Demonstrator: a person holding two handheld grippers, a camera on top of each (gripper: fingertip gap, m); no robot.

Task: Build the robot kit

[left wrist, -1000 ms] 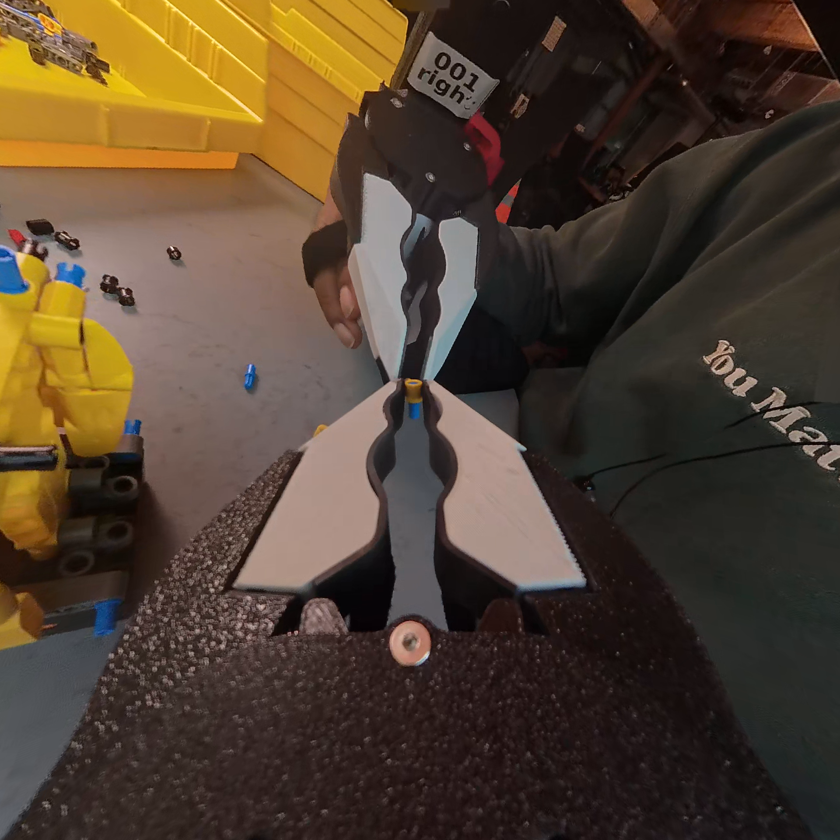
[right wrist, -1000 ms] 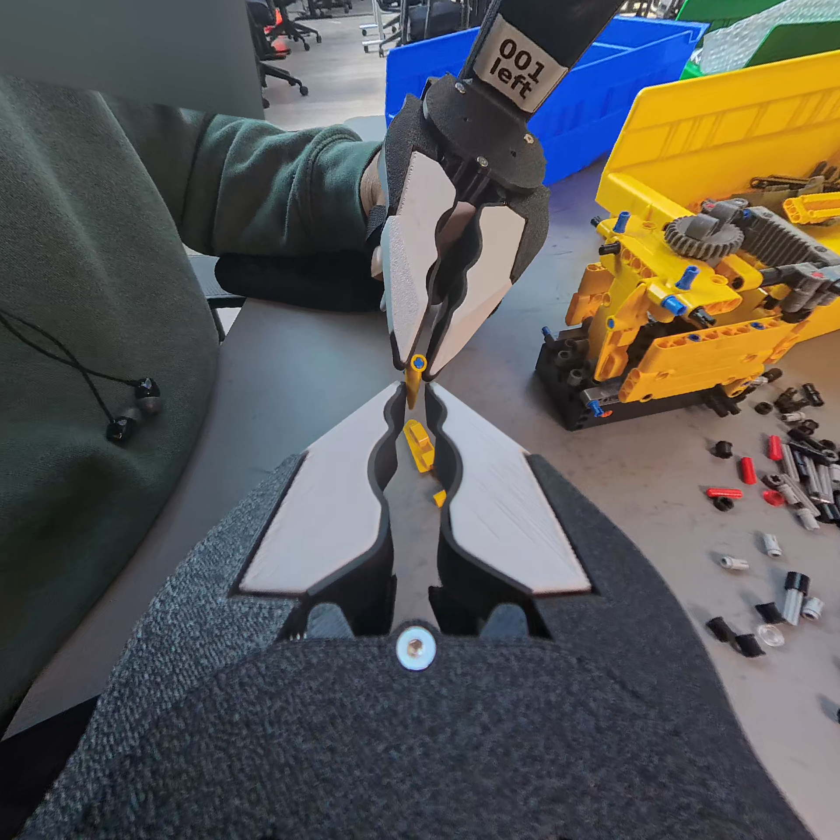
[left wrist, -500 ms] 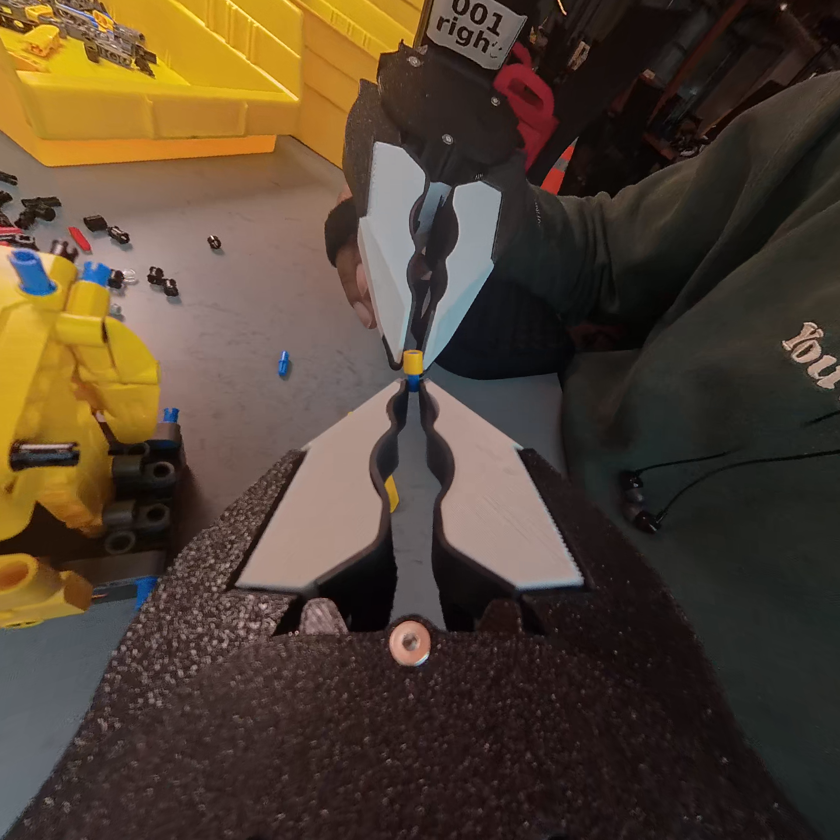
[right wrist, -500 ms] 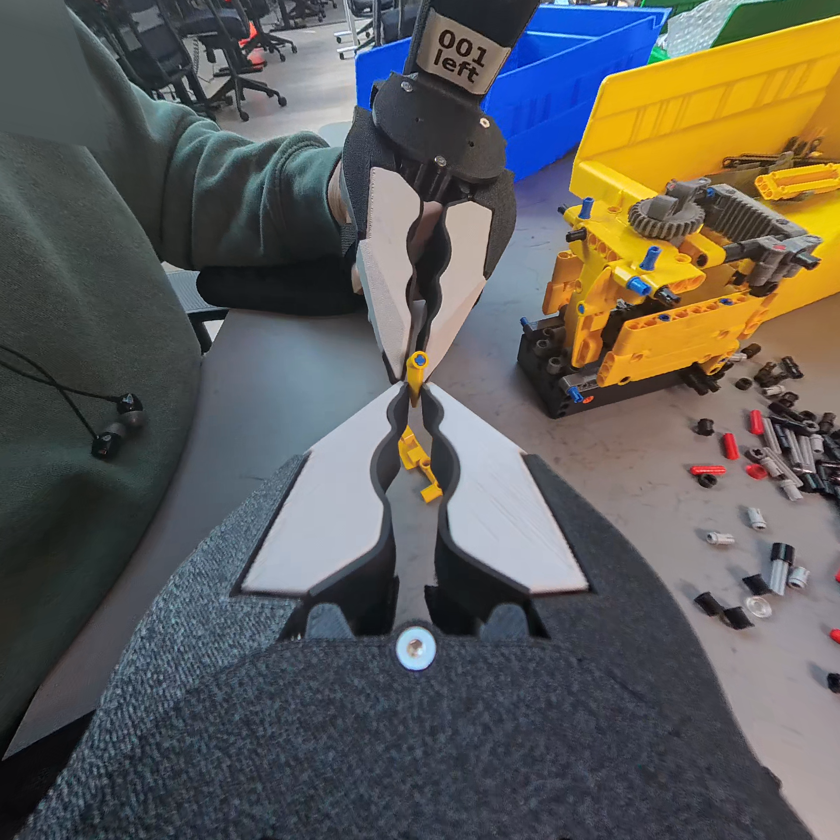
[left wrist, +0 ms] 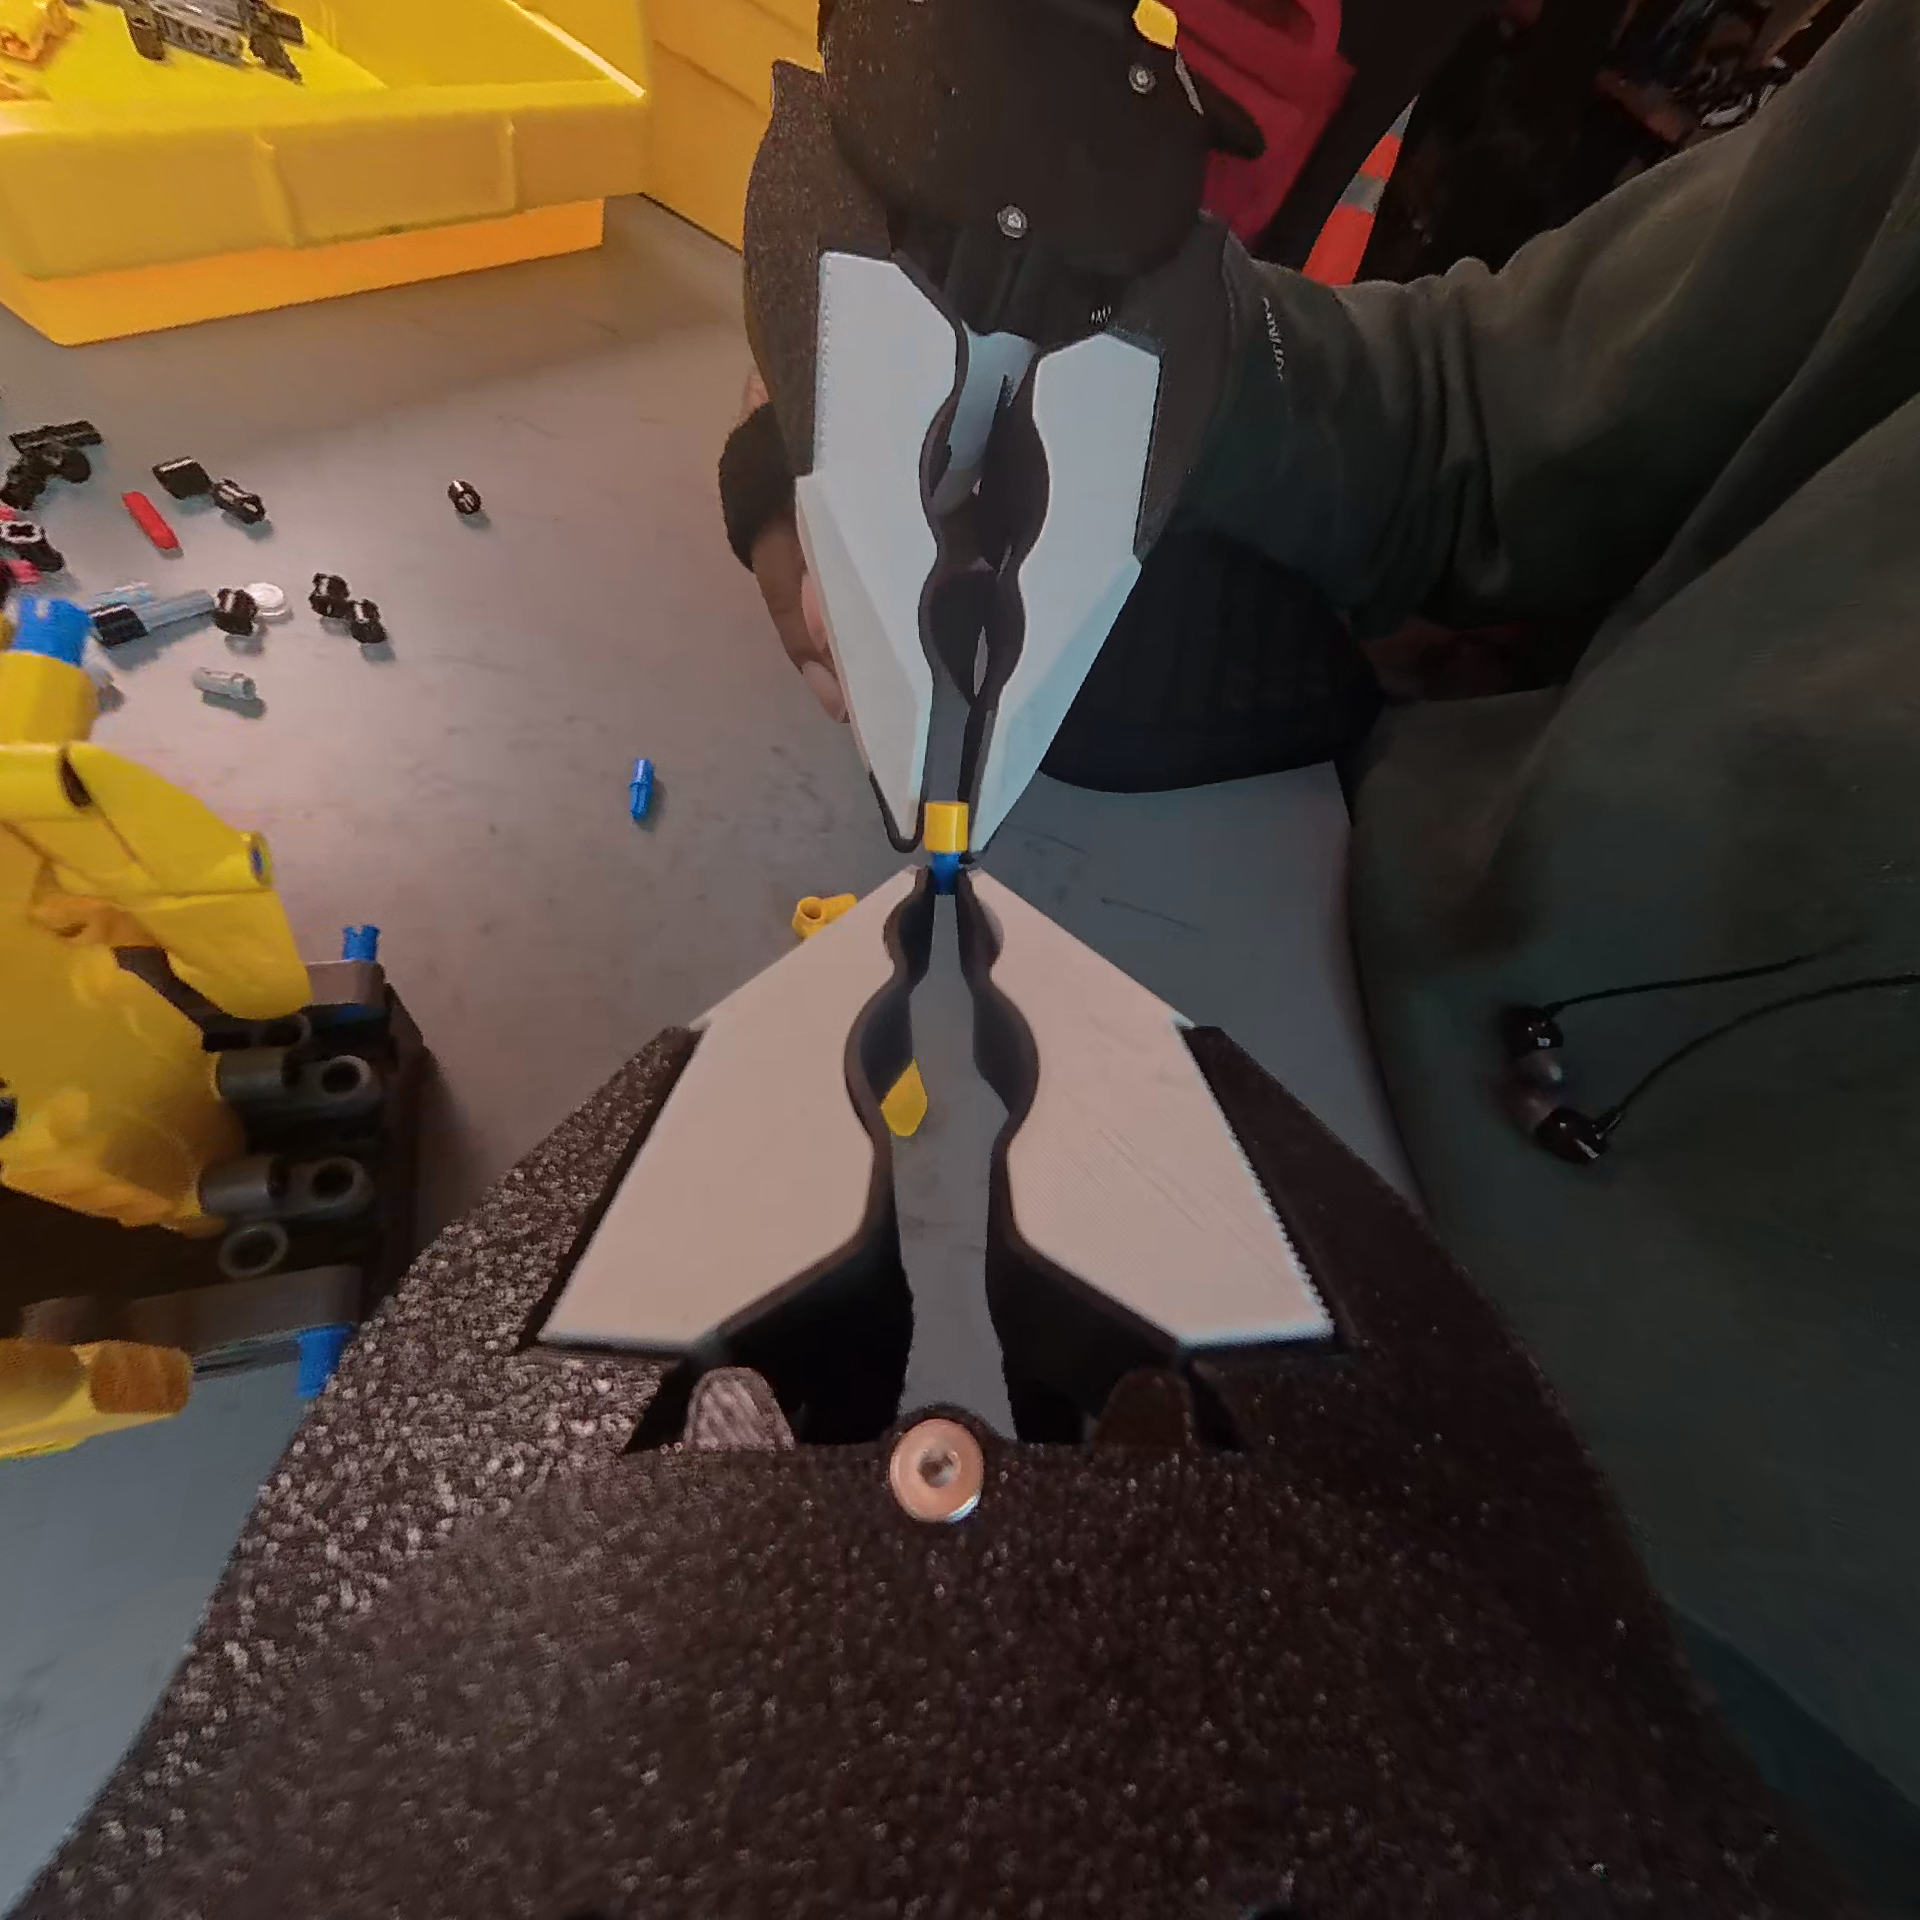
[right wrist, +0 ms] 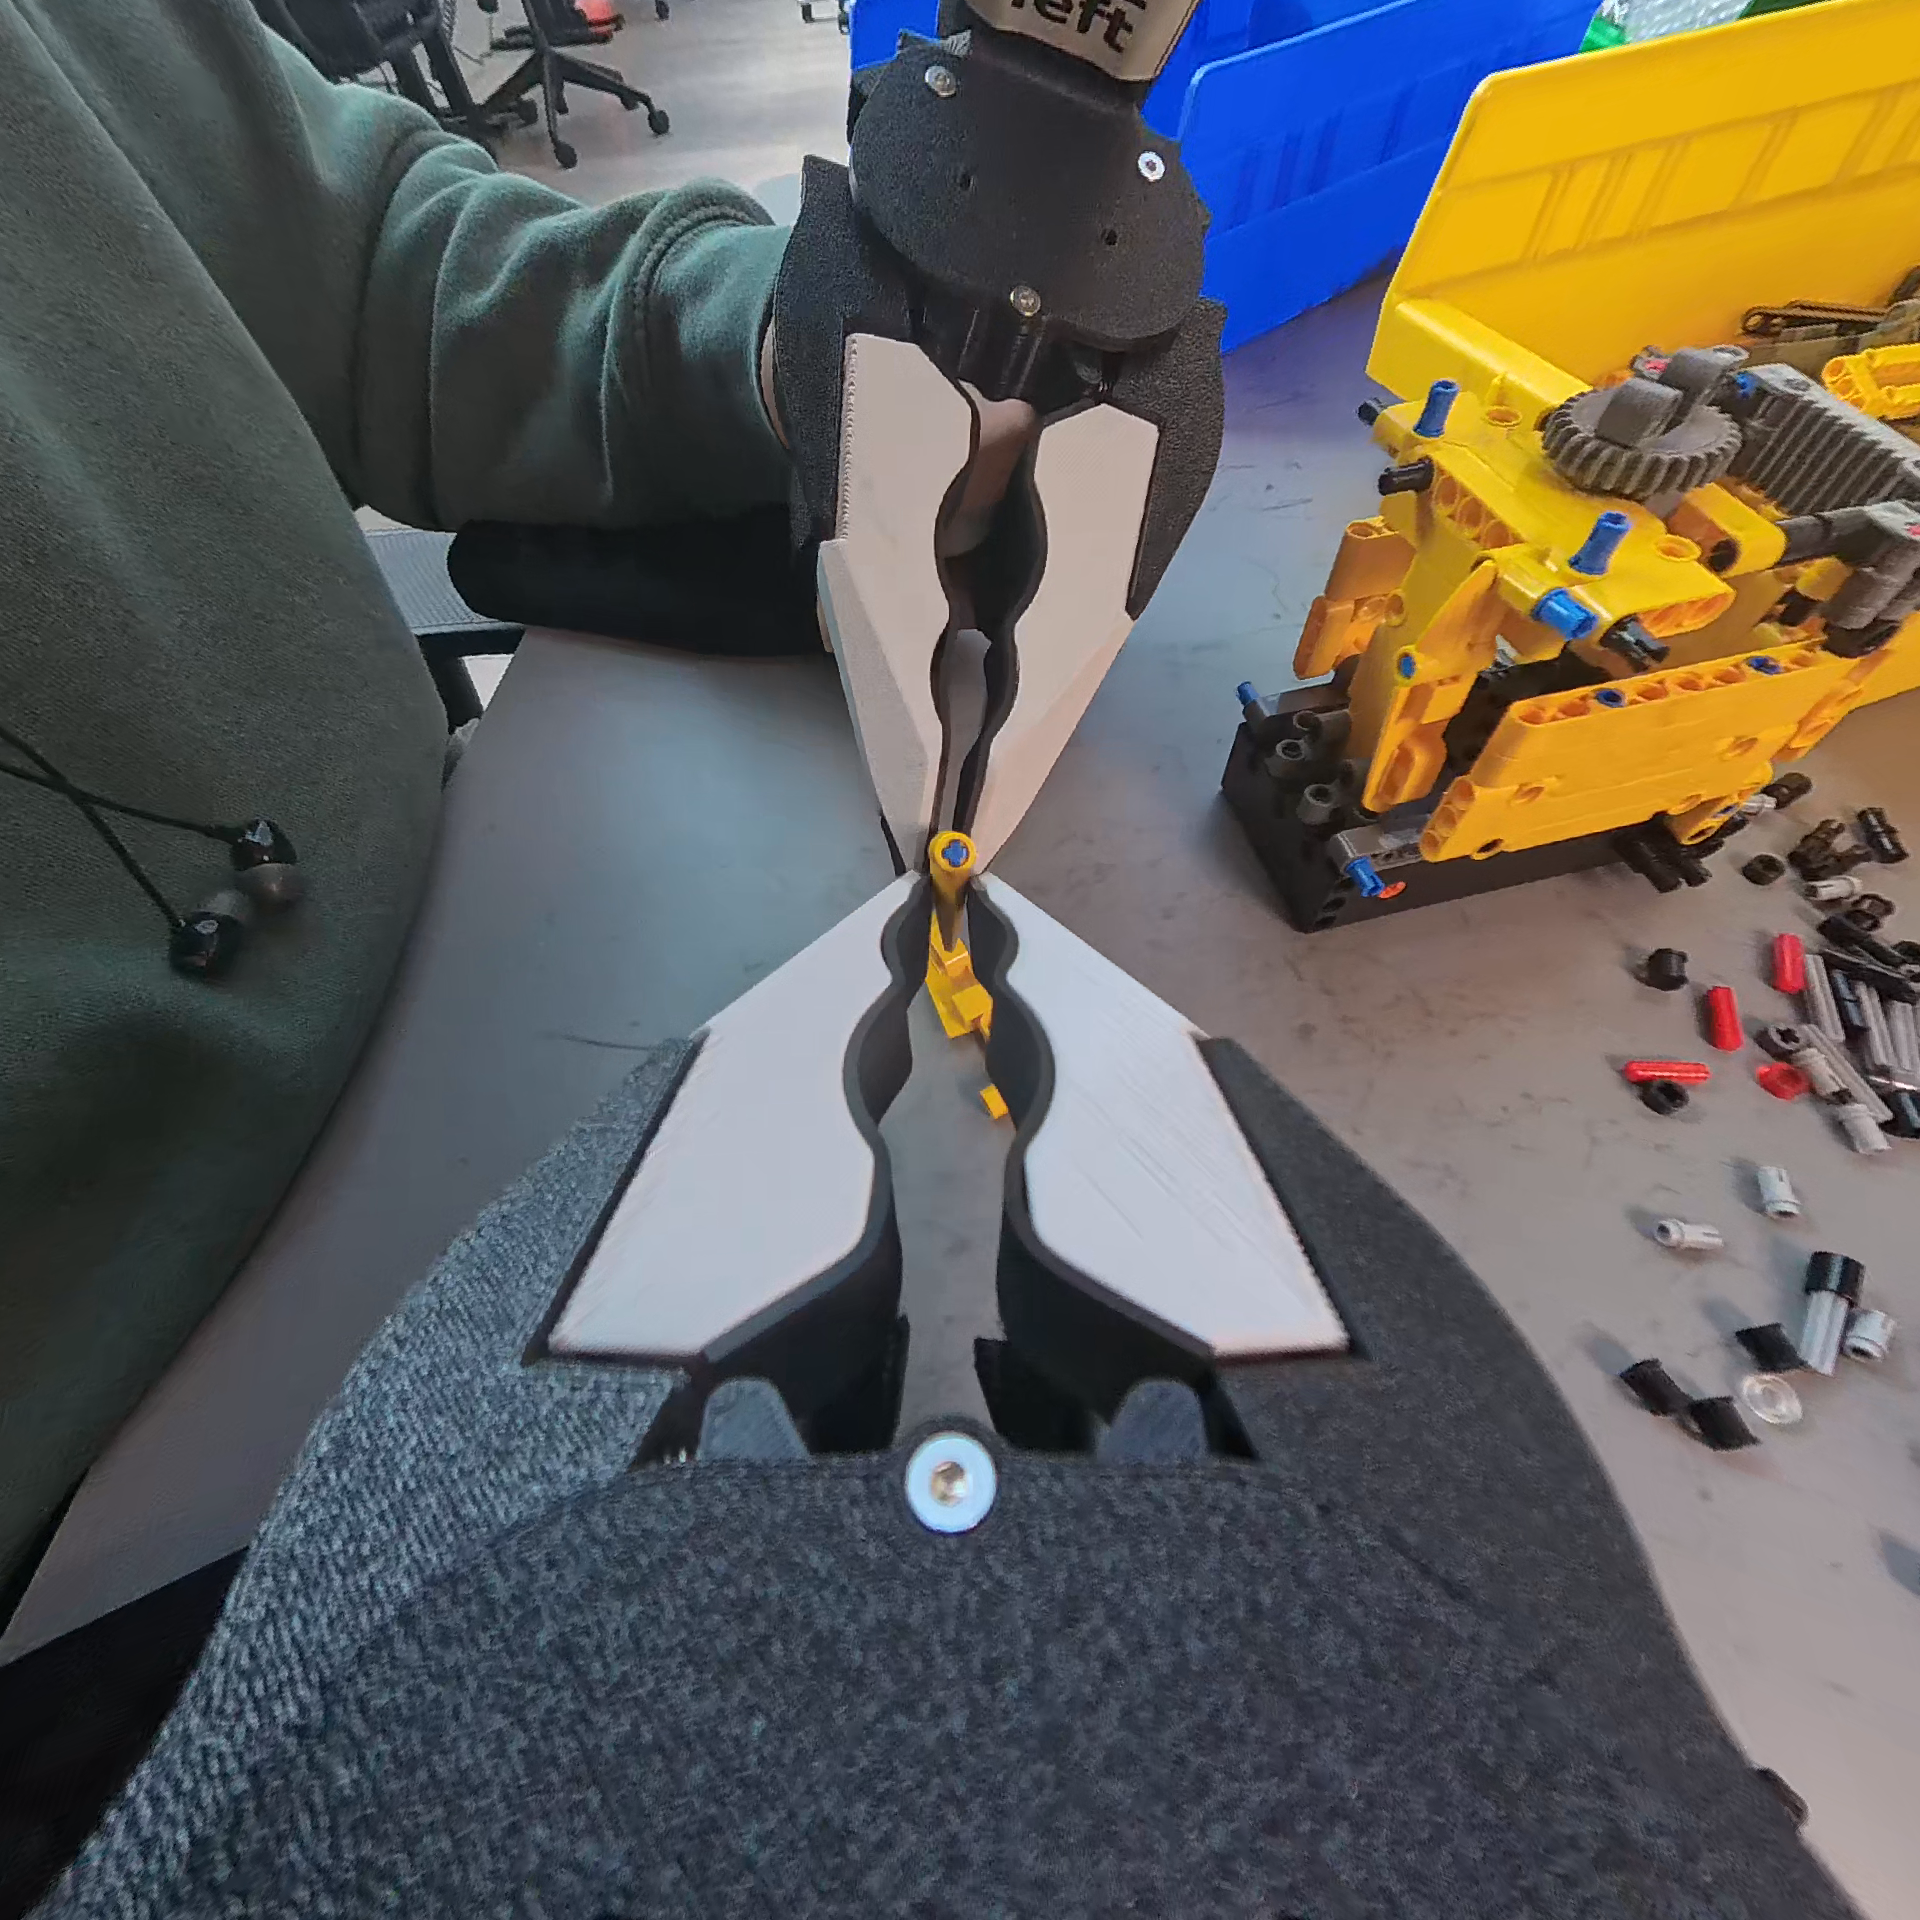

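My left gripper (left wrist: 940, 883) is shut on a small blue pin (left wrist: 943, 871). My right gripper (right wrist: 948, 888) is shut on a thin yellow connector piece (right wrist: 951, 940). The two grippers meet tip to tip above the grey table (right wrist: 644, 831). The blue pin (right wrist: 958, 854) sits in the round end hole of the yellow piece (left wrist: 945, 828). The right gripper (left wrist: 940, 836) faces me in the left wrist view, and the left gripper (right wrist: 951, 844) faces me in the right wrist view. A hand holds each one.
A yellow and black brick-built vehicle (right wrist: 1558, 665) stands on the table, and also shows in the left wrist view (left wrist: 114, 1039). Loose small parts (right wrist: 1818, 1039) lie beside it. Yellow bins (left wrist: 312, 156) and a blue bin (right wrist: 1351, 156) stand behind. A person in a green sweater (left wrist: 1662, 727) sits close. My left and right fingertips are right by each other.
Both grippers stay shut and tip to tip. They have closed in on each other, so each looms larger in the other's view, and more of the yellow piece's end shows beyond the left fingertips.
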